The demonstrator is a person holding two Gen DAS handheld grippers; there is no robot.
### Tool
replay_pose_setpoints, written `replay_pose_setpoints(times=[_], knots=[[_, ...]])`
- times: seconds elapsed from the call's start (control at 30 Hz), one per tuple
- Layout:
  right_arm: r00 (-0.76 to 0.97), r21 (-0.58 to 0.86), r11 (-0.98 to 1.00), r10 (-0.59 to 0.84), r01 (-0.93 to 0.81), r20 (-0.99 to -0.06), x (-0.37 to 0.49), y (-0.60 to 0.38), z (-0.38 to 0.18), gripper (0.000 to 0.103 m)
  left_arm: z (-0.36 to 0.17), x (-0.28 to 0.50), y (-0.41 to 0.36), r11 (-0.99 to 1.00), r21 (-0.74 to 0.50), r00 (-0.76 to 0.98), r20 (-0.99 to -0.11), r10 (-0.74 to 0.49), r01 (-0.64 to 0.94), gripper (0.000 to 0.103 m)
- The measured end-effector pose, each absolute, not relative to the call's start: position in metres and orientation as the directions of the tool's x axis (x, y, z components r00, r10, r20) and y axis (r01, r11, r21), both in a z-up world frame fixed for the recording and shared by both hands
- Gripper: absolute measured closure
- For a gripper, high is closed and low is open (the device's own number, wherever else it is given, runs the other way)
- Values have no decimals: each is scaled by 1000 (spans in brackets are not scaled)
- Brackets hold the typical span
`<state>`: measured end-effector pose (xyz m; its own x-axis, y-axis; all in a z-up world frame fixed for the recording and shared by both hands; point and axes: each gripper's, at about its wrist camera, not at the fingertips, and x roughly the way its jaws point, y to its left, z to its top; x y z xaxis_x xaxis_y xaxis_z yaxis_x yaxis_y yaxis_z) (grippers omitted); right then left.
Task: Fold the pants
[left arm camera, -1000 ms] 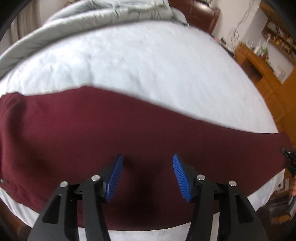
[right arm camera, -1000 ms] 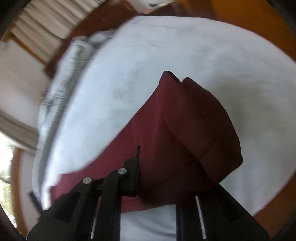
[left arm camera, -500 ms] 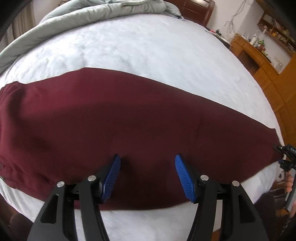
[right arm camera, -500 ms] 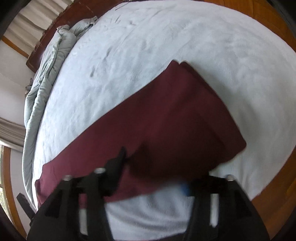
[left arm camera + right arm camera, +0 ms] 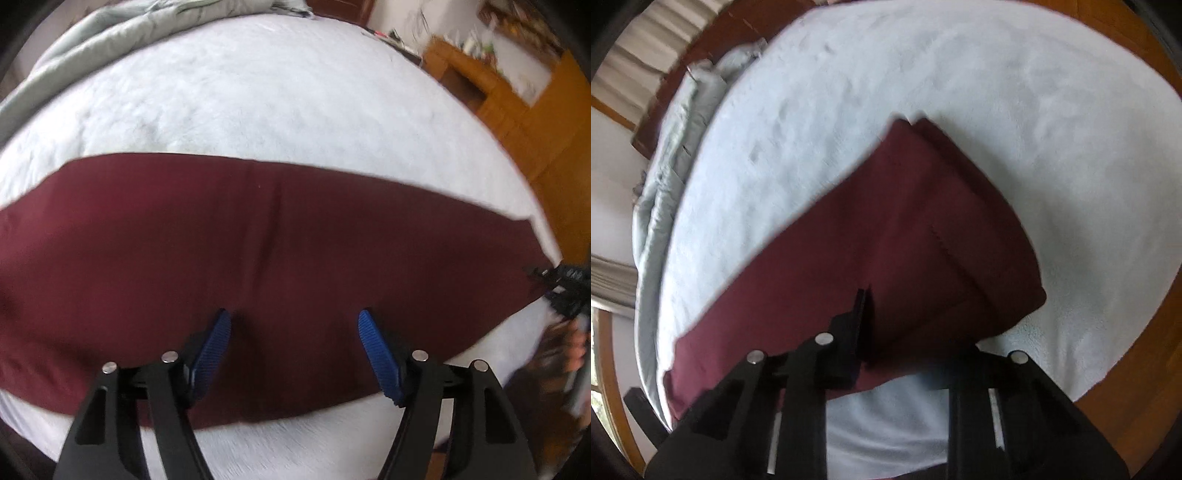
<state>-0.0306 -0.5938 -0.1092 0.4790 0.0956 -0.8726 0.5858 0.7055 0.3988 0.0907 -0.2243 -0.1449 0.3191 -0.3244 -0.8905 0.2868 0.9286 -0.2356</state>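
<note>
**Inspector:** Left wrist view first. Surroundings?

**Assistant:** A bed (image 5: 280, 92) with a pale, fleecy cover. A grey-green quilt (image 5: 110, 33) is bunched at its far edge, and wooden furniture (image 5: 491, 92) stands past its far right corner, blurred.

**Inspector:** The garment?

**Assistant:** The maroon pants (image 5: 258, 236) lie flat across the bed's near half as one long band of smooth knit, with a faint crease running across the middle.

**Inspector:** The tool?

**Assistant:** The left hand-held gripper (image 5: 293, 338) has black arms and ribbed blue pads (image 5: 212, 350). Its jaws stand wide apart over the near edge of the pants, holding nothing. The right hand-held gripper (image 5: 565, 284) sits at the band's right end.

**Inspector:** Right wrist view.

**Assistant:** The same bed (image 5: 923, 74), the quilt (image 5: 668, 162) along its far left side, a dark wooden frame beyond, and a pleated curtain (image 5: 653, 40) at top left. The pants (image 5: 886, 251) run diagonally, two layers stacked, seam visible. The right hand-held gripper (image 5: 905, 332) has one finger (image 5: 858, 314) on top of the fabric; the other is hidden beneath the cloth. I cannot tell whether it is clamped.
</note>
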Motion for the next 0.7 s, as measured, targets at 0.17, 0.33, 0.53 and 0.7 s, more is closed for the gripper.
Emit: replay_pose_setpoints(times=[0.17, 0.33, 0.53, 0.7], knots=[[397, 318, 716, 63, 622, -916, -16, -587, -131, 83, -166, 95, -221, 925, -228, 278, -908, -315, 304, 25], [491, 352, 740, 35, 573, -871, -16, -577, -89, 86, -145, 101, -194, 918, -330, 281, -880, -384, 221, 25], [648, 410, 825, 72, 389, -758, -5, -522, -21, 86, -116, 98, -134, 956, -246, 413, -863, -291, 159, 24], [679, 428, 877, 178, 220, -713, 18, -452, 2, 86, -111, 96, -89, 976, -207, 448, -867, -217, 73, 24]])
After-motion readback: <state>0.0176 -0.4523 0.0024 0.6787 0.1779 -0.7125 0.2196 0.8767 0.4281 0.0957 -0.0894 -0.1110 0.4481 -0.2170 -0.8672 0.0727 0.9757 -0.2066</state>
